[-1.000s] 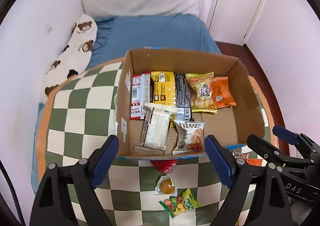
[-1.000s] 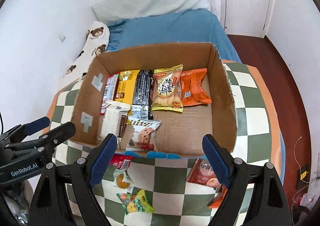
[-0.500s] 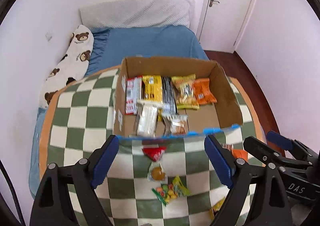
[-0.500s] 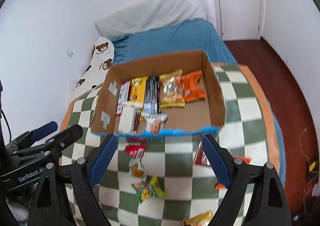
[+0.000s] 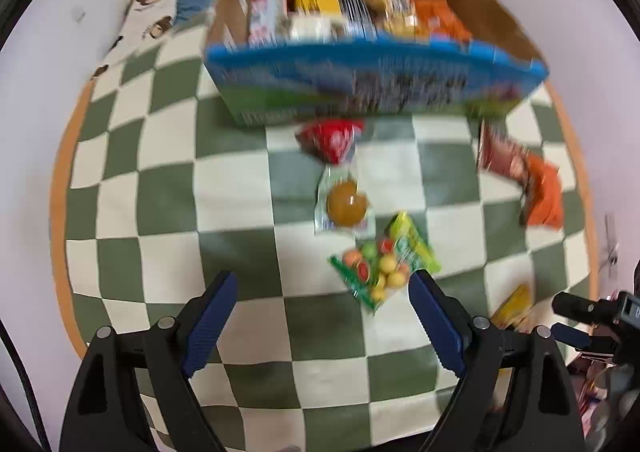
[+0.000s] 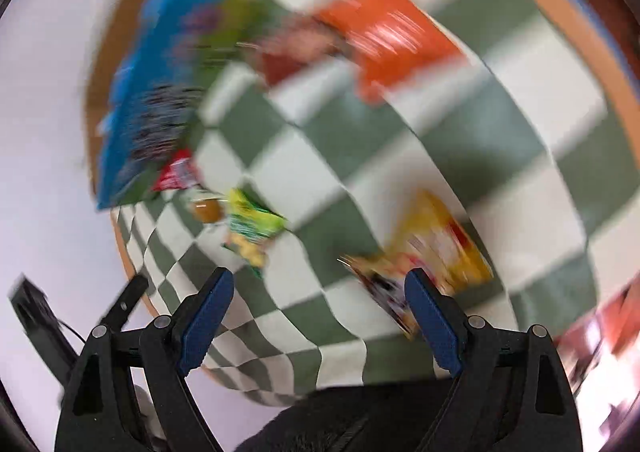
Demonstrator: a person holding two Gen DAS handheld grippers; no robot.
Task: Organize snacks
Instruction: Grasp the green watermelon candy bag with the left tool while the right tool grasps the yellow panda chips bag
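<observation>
A round bench (image 5: 132, 156) carries a soft cloth (image 5: 240, 208) of green and cream checks; a tan rim shows around the cloth's edge. At the far side stands a cardboard box (image 5: 492, 12), open at the top, its near wall printed blue and green with lettering too blurred to read. Inside it, glossy packets stand in a row: white-red, yellow, black-striped, yellow and orange.

Loose snacks lie on the cloth near the box. A red packet (image 5: 332, 138) lies just in front of the box wall. Nearer is a clear wrapper (image 5: 344, 204) holding a round amber jelly, and just beside it a green bag (image 5: 384, 264) of small round fruit-coloured sweets. To the right lie a brown-red pouch (image 5: 500, 156) and a crinkled orange pouch (image 5: 544, 192), touching. A yellow pack (image 5: 514, 304) lies at the near right edge.

The left tool (image 5: 322, 316) hangs above the cloth with its blue ribbed pads wide apart and nothing between them; the green bag lies just beyond its right pad.

The right view is heavily smeared. The right tool (image 6: 318, 314) is also spread wide and empty, and the yellow pack (image 6: 440, 244) lies just past its right pad. The orange pouch (image 6: 388, 36) and the box (image 6: 160, 64) show as streaks. No writing is legible.
</observation>
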